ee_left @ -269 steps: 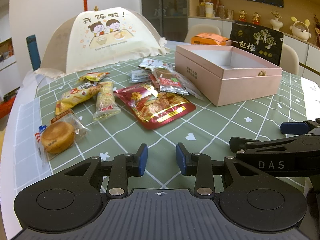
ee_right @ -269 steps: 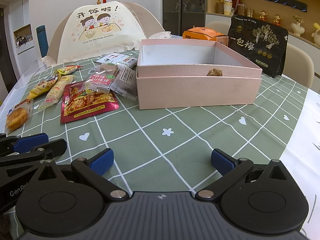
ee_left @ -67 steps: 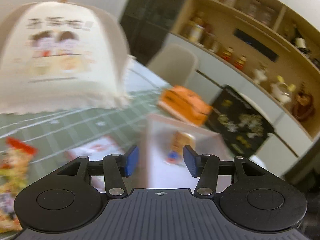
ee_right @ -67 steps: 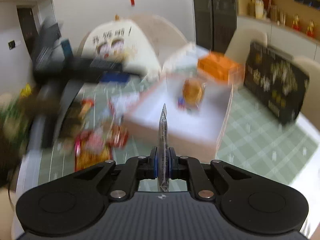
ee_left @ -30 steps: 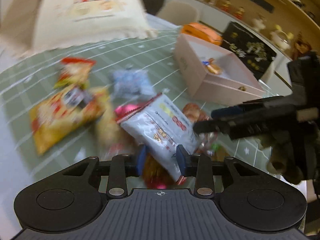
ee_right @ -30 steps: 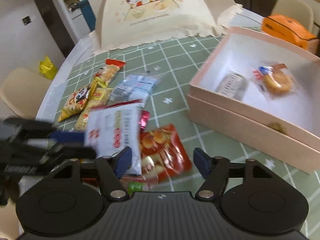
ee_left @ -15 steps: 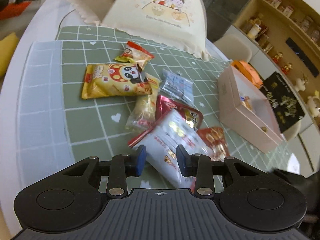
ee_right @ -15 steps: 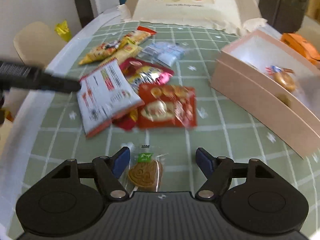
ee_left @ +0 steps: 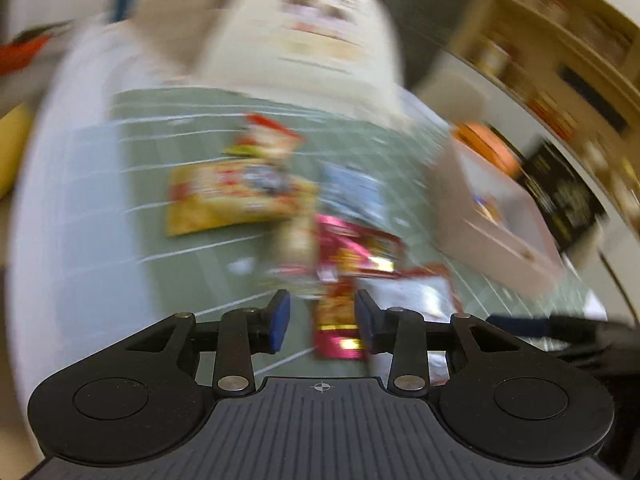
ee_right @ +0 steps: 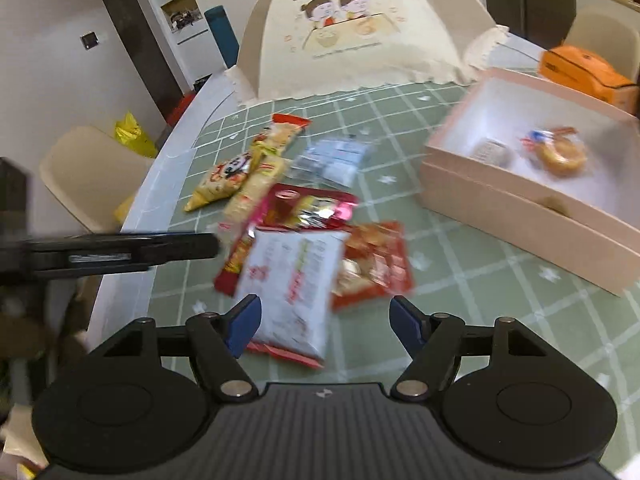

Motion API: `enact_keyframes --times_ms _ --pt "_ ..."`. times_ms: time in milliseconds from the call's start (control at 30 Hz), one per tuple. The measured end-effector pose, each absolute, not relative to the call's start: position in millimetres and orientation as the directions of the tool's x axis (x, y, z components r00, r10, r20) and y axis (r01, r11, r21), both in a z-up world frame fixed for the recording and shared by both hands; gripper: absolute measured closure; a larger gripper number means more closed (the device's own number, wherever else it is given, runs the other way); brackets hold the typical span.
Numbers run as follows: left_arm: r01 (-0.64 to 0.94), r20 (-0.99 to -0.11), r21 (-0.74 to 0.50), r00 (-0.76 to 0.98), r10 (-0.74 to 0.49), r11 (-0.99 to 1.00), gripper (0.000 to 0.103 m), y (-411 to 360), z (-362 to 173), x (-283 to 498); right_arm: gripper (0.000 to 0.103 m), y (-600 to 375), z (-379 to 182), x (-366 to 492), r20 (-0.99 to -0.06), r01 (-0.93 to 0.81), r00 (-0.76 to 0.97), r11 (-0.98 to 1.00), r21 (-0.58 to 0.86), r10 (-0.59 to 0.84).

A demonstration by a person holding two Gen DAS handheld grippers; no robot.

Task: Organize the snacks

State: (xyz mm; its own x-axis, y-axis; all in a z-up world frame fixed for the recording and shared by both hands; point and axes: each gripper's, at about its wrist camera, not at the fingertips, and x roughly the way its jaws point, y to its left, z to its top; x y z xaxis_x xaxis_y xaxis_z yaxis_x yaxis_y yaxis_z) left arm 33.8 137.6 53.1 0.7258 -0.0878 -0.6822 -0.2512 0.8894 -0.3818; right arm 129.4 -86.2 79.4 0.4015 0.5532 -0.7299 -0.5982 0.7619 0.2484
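Several snack packets lie in a heap on the green checked tablecloth [ee_right: 460,280]: a white packet [ee_right: 294,284] on top, a pink-red packet [ee_right: 308,206], a red packet [ee_right: 374,266], a yellow panda bag [ee_right: 222,180] and a clear bluish packet [ee_right: 334,156]. The pink box [ee_right: 516,216] at right holds a wrapped bun [ee_right: 560,150] and a small grey packet [ee_right: 490,150]. My right gripper [ee_right: 324,322] is open above the white packet. My left gripper [ee_left: 320,322] is open and empty above the pink-red packet [ee_left: 352,256]; it shows at left in the right wrist view [ee_right: 120,252]. The left wrist view is blurred.
A cream mesh food cover [ee_right: 352,28] stands at the back of the table. An orange box [ee_right: 580,72] lies behind the pink box, and a black bag [ee_left: 560,196] stands beyond it. A beige chair [ee_right: 88,172] stands off the table's left edge [ee_right: 160,184].
My left gripper has let go of the white packet, which now lies on the heap, and it swings fast. My right gripper has moved over the white packet.
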Motion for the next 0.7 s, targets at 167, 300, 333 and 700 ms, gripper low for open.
enact_keyframes --times_ms 167,300,333,700 --pt "-0.371 -0.688 -0.415 0.725 -0.021 0.831 0.063 151 52 10 0.031 -14 59 124 -0.781 -0.567 0.453 0.815 0.119 0.430" --pt "-0.348 -0.696 -0.399 0.717 -0.033 0.848 0.063 141 52 7 0.026 3 52 117 -0.794 -0.586 0.478 0.809 0.029 0.375" --pt "-0.338 -0.697 -0.400 0.716 -0.044 0.852 0.063 137 51 9 0.029 -2 52 116 -0.798 -0.600 0.464 0.799 0.036 0.385" --pt "-0.076 -0.688 -0.413 0.679 -0.256 0.908 0.063 61 63 40 0.057 -148 82 124 -0.744 -0.454 0.515 0.872 0.184 0.425"
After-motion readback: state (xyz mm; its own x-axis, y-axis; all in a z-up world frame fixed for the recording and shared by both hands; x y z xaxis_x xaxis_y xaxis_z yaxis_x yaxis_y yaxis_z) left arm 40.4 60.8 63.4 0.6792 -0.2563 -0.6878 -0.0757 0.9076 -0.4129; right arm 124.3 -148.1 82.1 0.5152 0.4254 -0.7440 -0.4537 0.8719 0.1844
